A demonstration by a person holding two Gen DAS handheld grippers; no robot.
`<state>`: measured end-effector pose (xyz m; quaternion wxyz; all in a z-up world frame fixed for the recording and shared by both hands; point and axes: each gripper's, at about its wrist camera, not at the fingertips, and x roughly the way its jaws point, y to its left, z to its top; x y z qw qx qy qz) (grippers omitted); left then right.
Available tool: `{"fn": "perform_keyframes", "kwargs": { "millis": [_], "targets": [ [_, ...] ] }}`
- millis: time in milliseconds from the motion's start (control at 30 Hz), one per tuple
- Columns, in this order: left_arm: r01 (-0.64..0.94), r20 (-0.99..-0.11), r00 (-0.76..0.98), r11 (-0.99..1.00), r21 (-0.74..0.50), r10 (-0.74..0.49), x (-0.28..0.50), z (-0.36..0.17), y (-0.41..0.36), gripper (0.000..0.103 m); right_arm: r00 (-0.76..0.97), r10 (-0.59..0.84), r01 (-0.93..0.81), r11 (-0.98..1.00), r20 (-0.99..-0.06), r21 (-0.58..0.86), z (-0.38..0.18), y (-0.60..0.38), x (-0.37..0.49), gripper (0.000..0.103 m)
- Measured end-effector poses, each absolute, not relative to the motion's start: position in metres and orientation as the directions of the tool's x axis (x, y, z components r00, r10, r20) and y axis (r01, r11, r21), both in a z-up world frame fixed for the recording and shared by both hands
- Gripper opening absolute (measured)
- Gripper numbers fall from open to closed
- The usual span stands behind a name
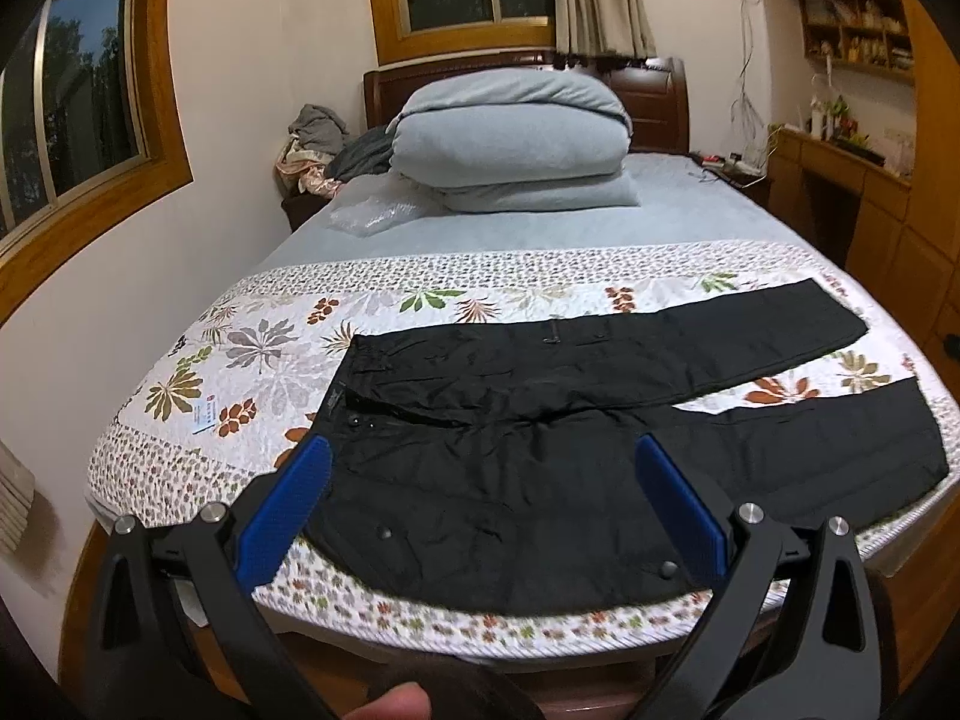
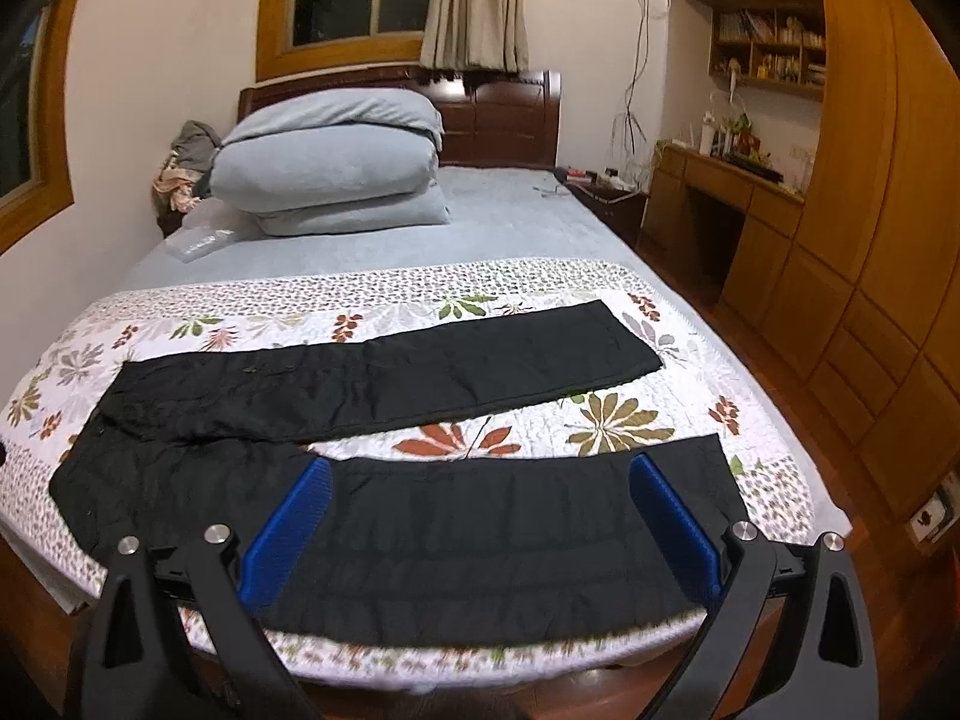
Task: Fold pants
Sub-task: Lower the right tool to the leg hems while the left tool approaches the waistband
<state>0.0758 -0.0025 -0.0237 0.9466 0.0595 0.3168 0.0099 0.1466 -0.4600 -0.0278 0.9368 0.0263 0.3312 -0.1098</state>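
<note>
Black pants [image 1: 540, 420] lie spread flat on the floral quilt [image 1: 252, 348] at the foot of the bed [image 2: 510, 222]. Their long axis runs across the bed: the waistband [image 1: 342, 396] points to the left of both grippers, and the two legs run off to the right, parted in a narrow V with quilt showing between them.

The left hand-held gripper [image 1: 483, 453] hovers over the seat of the pants, near the waistband, its blue fingers [image 1: 288, 510] spread wide and holding nothing. A fingertip [image 1: 390, 705] of the person shows at the bottom edge of this view.

The right hand-held gripper [image 2: 480, 471] hovers over the near leg [image 2: 480, 540], toward its hem end, its fingers also spread wide and empty. The far leg [image 2: 420, 372] lies ahead of it, its hem angled slightly farther away.

Well beyond both grippers, a folded pale blue duvet [image 1: 510, 138] is stacked against the dark wooden headboard [image 2: 498, 114]. A clear plastic bag [image 1: 372, 213] rests on the sheet to the left of it. Wooden cabinets [image 2: 840, 300] line the wall to the right of the bed.
</note>
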Motion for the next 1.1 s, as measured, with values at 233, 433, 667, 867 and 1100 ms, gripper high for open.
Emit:
{"fn": "perform_keyframes", "kwargs": {
  "millis": [233,433,667,867,1100],
  "targets": [
    [0.027,-0.635,0.771,0.992,0.12,0.056,0.152,-0.047,0.012,0.101,0.697,-0.17,0.222,0.975,-0.697,-0.016,-0.062,-0.523,0.232,0.1],
    [-0.01,-0.69,0.713,0.986,0.165,0.123,0.235,-0.088,0.04,0.101,0.608,-0.207,0.308,0.951,-0.767,-0.012,-0.106,-0.592,0.299,0.1],
    [-0.05,-0.782,0.611,0.992,0.119,0.125,0.311,-0.134,0.082,0.101,0.541,-0.131,0.423,0.896,-0.831,0.134,-0.148,-0.693,0.363,0.1],
    [-0.066,-0.853,0.509,0.993,0.098,0.118,0.37,-0.167,0.117,0.101,0.45,-0.107,0.493,0.857,-0.887,0.146,-0.179,-0.771,0.413,0.1],
    [-0.111,-0.949,0.314,0.993,-0.04,-0.003,0.423,-0.208,0.16,0.101,0.372,-0.035,0.5,0.849,-0.928,0.168,-0.207,-0.816,0.458,0.1]
  ]
}}
